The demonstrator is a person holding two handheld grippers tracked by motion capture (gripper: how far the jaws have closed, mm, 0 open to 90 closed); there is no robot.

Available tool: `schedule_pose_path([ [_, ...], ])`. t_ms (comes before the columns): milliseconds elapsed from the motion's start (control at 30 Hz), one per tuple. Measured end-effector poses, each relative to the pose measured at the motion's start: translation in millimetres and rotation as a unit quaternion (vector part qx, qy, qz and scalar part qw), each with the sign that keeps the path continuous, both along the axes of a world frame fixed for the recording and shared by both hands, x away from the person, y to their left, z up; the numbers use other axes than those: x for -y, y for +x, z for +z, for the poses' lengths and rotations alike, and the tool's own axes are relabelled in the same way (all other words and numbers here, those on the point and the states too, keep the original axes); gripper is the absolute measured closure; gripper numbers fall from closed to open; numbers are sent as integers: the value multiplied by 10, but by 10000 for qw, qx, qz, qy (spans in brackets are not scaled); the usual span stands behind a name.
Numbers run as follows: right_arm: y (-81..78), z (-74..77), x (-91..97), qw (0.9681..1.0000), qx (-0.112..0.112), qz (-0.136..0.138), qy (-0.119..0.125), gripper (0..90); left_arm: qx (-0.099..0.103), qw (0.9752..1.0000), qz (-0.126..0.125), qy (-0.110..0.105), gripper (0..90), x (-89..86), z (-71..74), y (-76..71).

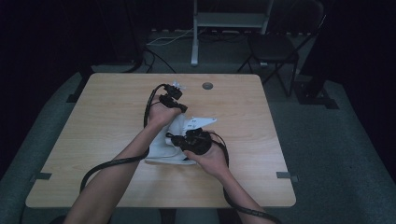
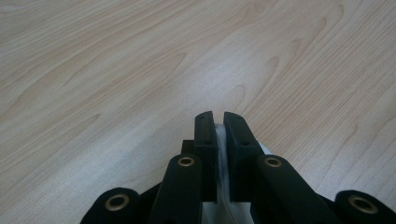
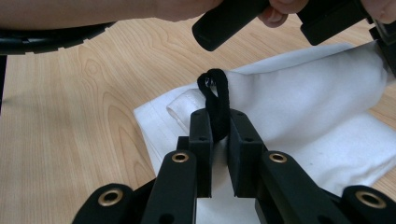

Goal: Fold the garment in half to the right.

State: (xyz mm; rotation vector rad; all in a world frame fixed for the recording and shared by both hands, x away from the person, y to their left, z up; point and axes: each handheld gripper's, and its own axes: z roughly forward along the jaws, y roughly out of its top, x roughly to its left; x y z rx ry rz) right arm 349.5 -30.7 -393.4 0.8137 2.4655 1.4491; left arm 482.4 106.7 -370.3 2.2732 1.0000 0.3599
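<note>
the white cloth bag (image 1: 173,140) lay near the middle of the desk (image 1: 93,140), a little toward the person's edge, bunched between the two hands. the left gripper (image 1: 173,99) was at its far end and the right gripper (image 1: 194,140) at its near end, so the fabric seemed to be held from both ends, probably to keep the mouth steady while the cord was worked.

in the left gripper view, the left gripper (image 2: 217,116) had its jaws drawn together on a thin fold of the white cloth bag (image 2: 221,140), which showed as a pale strip pinched between them; bare desk (image 2: 116,70) stretched beyond. that grip looked like an anchor, so the bag would not slide.

in the right gripper view, the right gripper (image 3: 219,114) had its jaws clamped on a black cord loop (image 3: 215,93) that stood up from the hemmed edge of the white cloth bag (image 3: 303,93). holding the loop upright suggested a pull to cinch or open the mouth.

much was hard to make out. the high view was dim, and the hands covered the jaws and most of the bag there. where the cord entered the hem was hidden behind the jaws. whether the bag held anything could not be told. the left hand (image 3: 280,9) was cut off at the top of the right gripper view.
</note>
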Motion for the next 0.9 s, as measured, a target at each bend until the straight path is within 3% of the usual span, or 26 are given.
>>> schedule_pose_path([
  [900,-10,-32,108,9999,-67,-72,33,817,98,9998,-94,167,844,127,13,-13],
])
